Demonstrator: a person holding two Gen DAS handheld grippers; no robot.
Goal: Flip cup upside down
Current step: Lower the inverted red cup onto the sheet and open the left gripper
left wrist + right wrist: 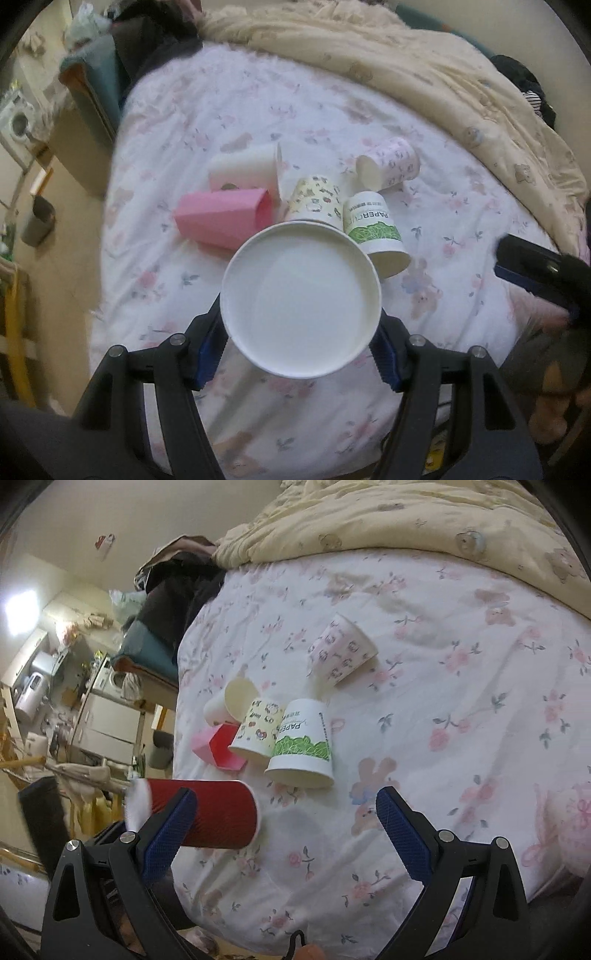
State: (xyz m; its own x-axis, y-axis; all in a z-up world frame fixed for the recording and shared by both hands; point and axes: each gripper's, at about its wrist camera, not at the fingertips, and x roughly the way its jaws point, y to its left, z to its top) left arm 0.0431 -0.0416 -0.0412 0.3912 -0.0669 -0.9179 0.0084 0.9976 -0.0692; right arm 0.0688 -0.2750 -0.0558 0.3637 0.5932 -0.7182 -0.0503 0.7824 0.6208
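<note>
My left gripper (301, 345) is shut on a red ribbed paper cup (207, 814). In the left wrist view I see only the cup's white round end (301, 301) facing the camera. In the right wrist view the cup lies level above the bed's near left edge. My right gripper (284, 834) is open and empty over the bed, to the right of the red cup. Its tip shows in the left wrist view (532, 273) at the right edge.
Several paper cups sit on the floral bedsheet (443, 701): a green-print cup (301, 744) and a cartoon cup (256, 729) upside down, a pink cup (218, 747), a white cup (229, 701) and a patterned cup (341, 650) on their sides. A cream quilt (406, 513) lies behind.
</note>
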